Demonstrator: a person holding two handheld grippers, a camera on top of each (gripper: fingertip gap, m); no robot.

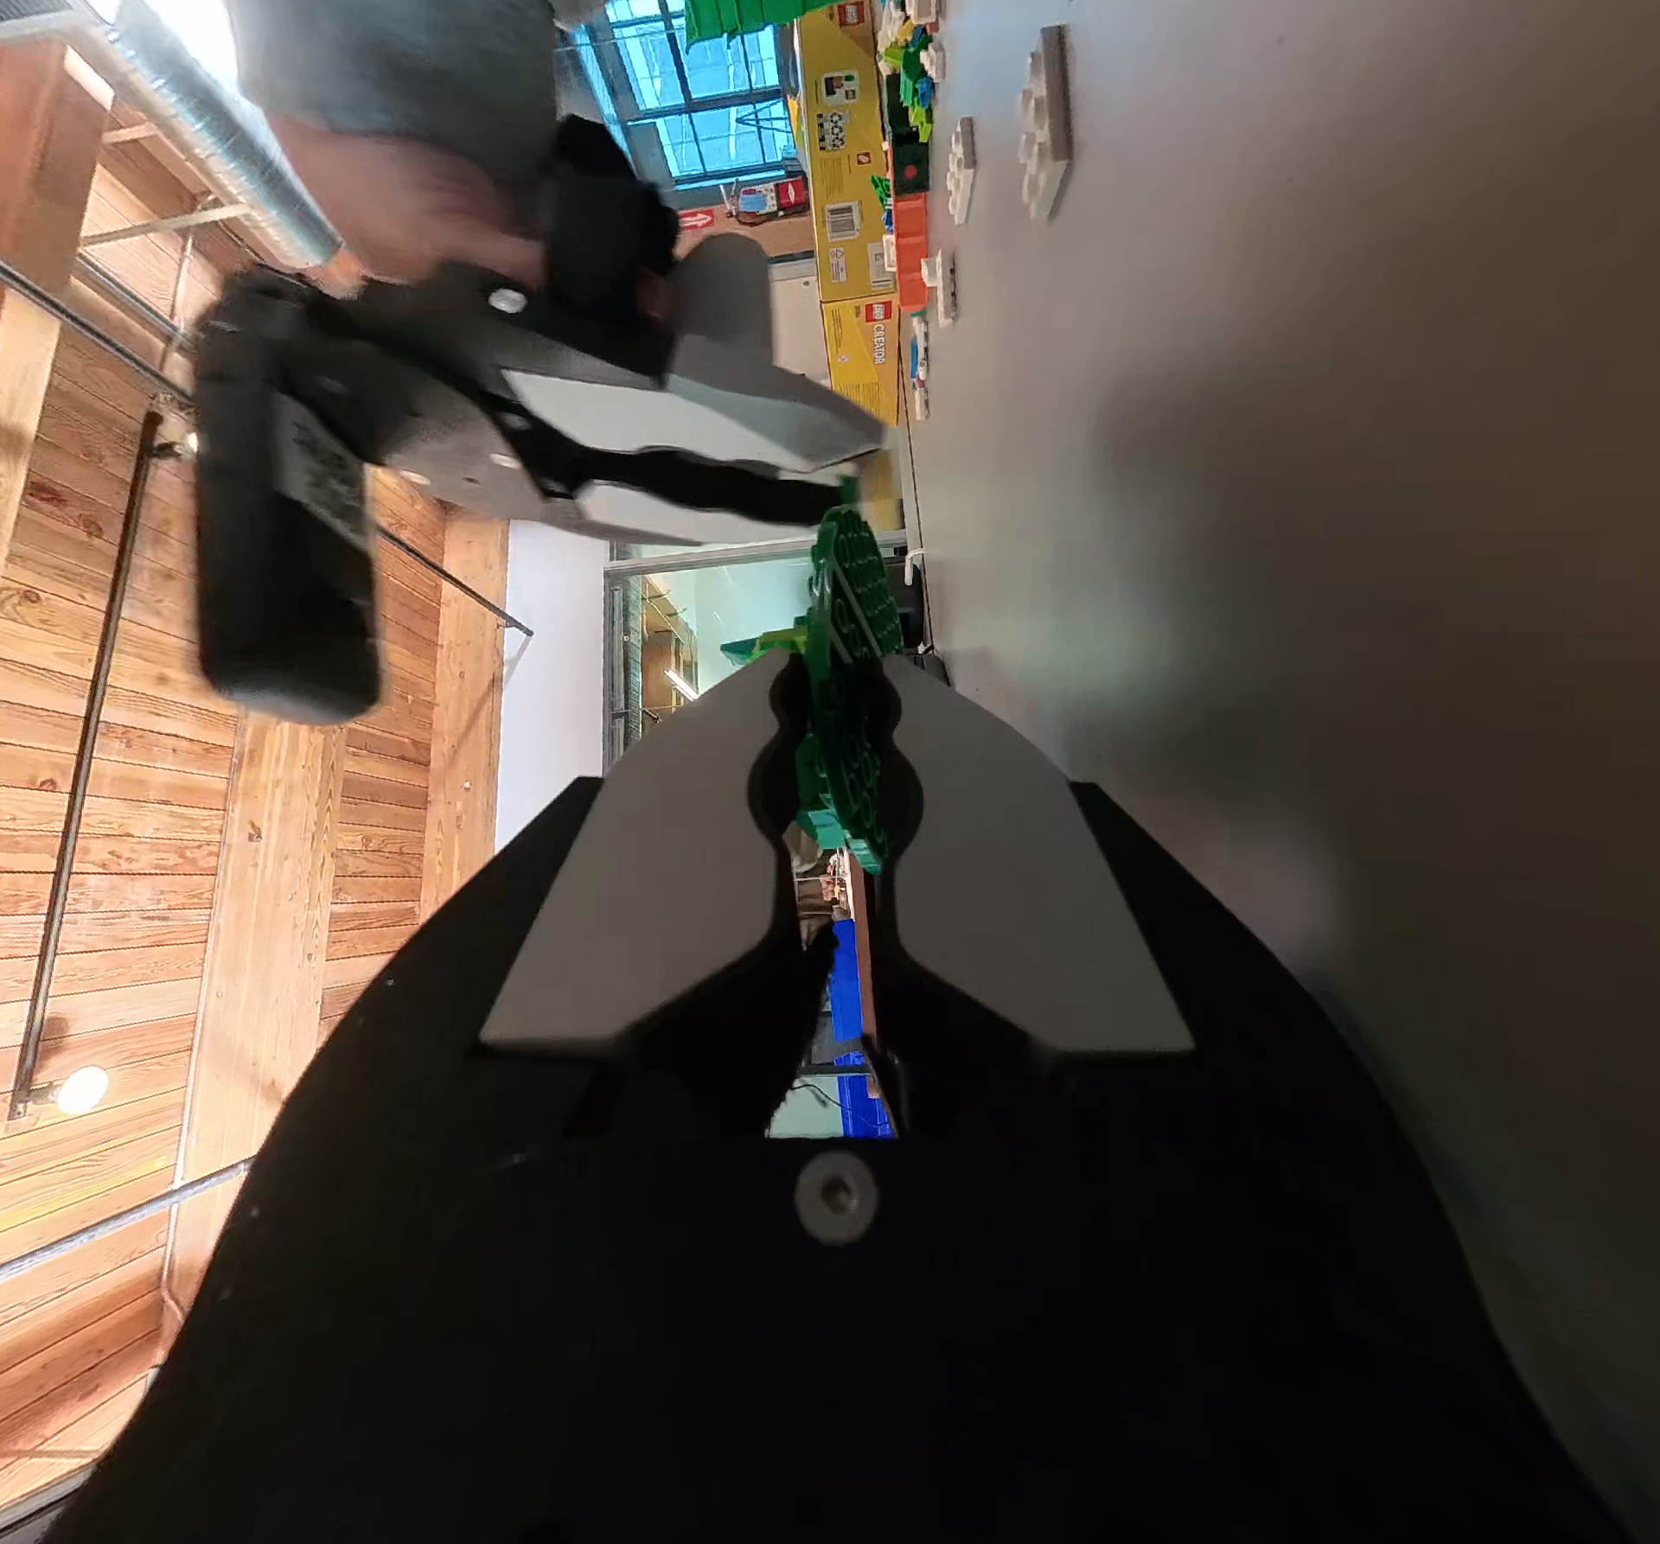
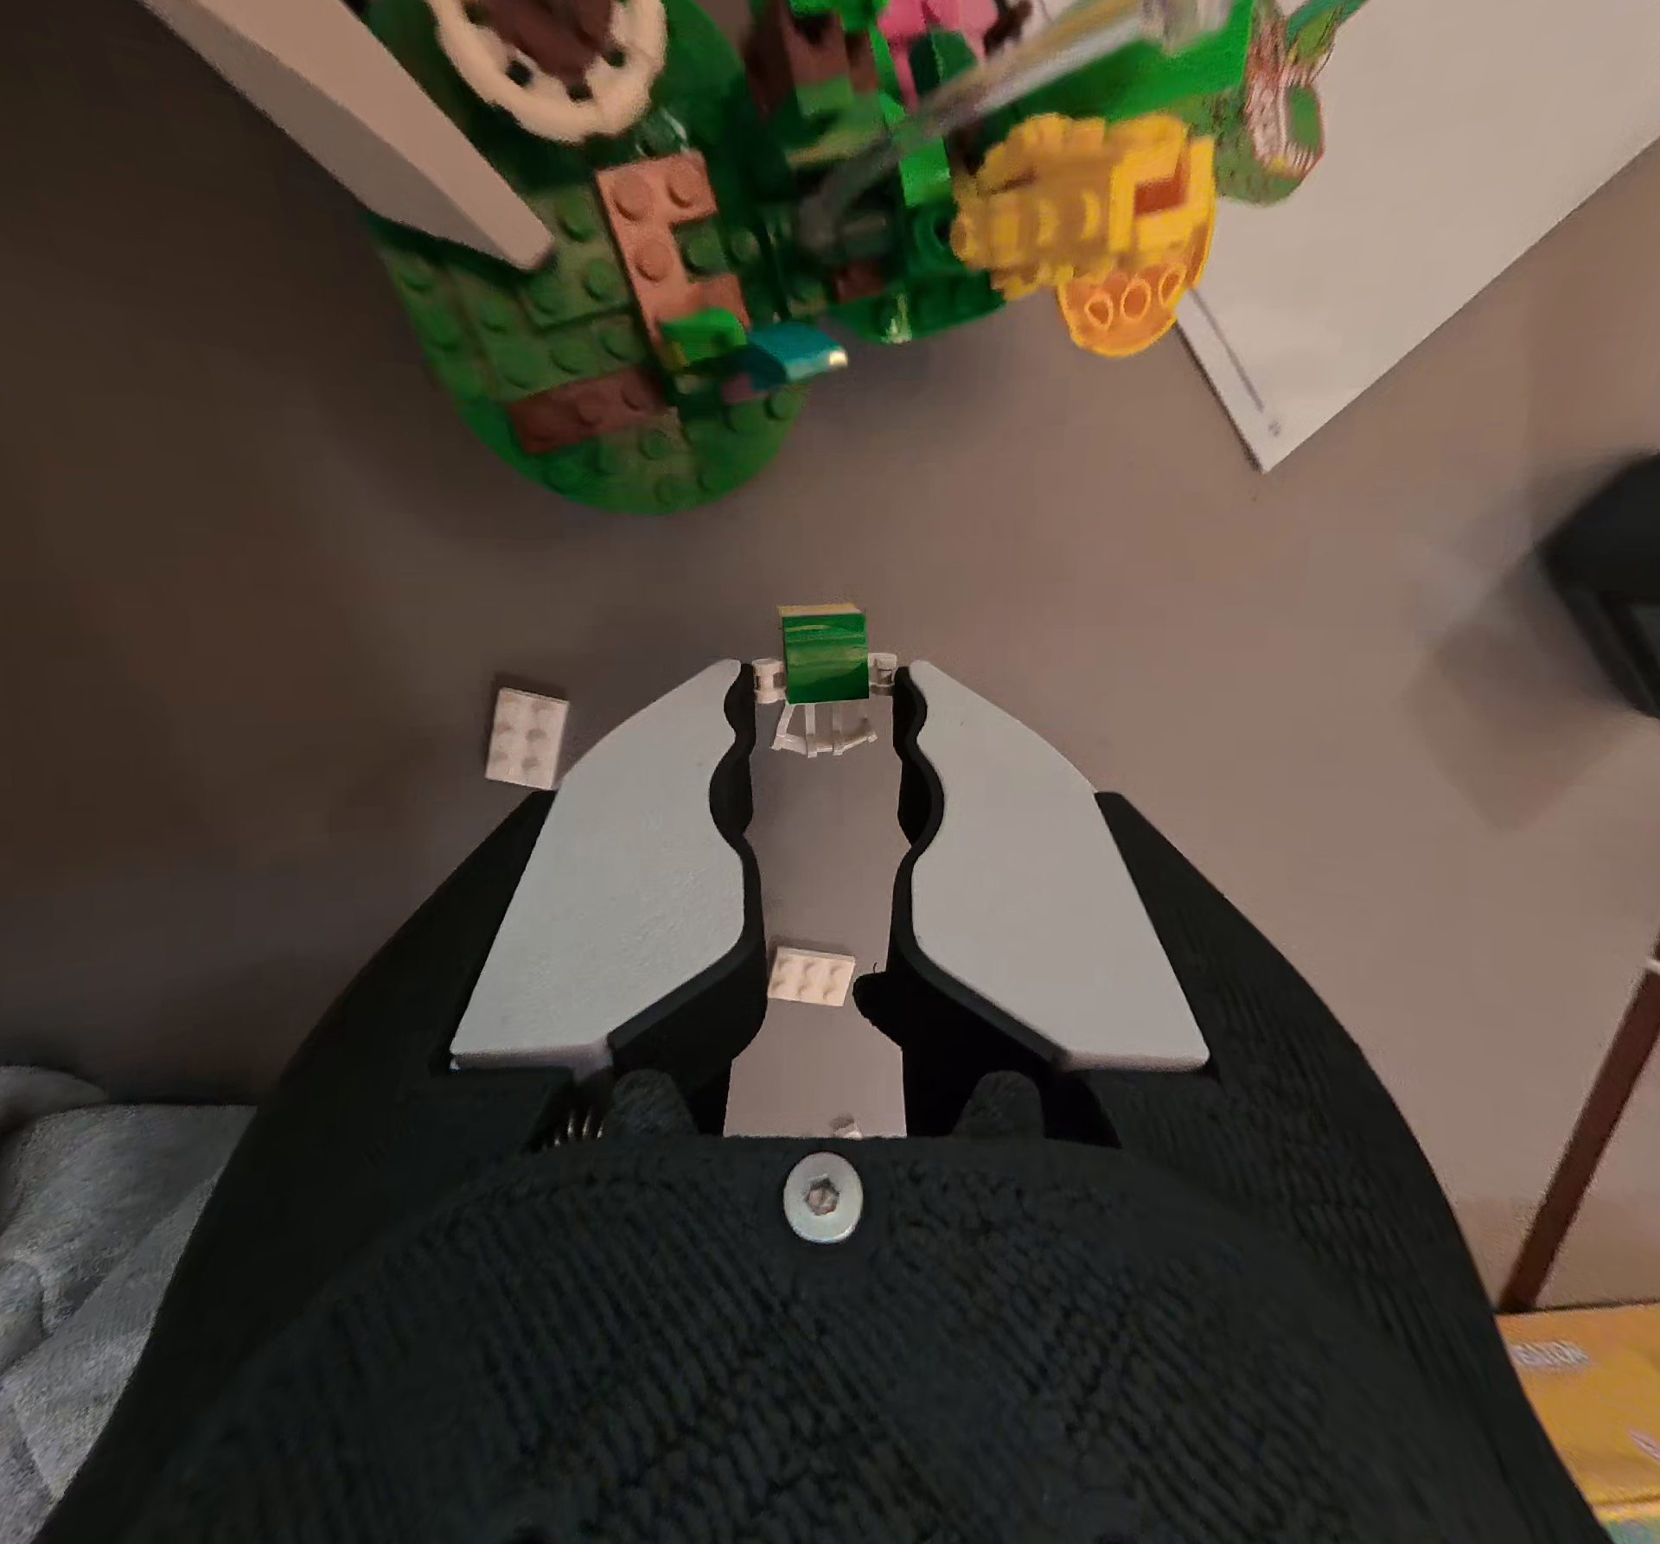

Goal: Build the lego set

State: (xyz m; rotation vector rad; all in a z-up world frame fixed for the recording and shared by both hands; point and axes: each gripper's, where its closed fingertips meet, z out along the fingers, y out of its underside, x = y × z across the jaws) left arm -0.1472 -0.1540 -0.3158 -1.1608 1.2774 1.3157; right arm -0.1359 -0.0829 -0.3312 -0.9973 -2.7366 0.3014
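Left claw clamps the green build; right claw hangs released over a small green piece.

Left claw (image 1: pixel 840 746) grips the green baseplate (image 1: pixel 858 594) edge-on, long axis running away from the camera, lifted off the grey table (image 1: pixel 1302 513). Right claw (image 2: pixel 825 679), fingers spread, flanks a green-and-white piece (image 2: pixel 824 666) on the table. White plate (image 2: pixel 528 734) just left; another (image 2: pixel 810 974) nearer. Bare table lies between piece and baseplate model (image 2: pixel 575 333).

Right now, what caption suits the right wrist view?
Open fingers closing in on a small green piece below the garden model.
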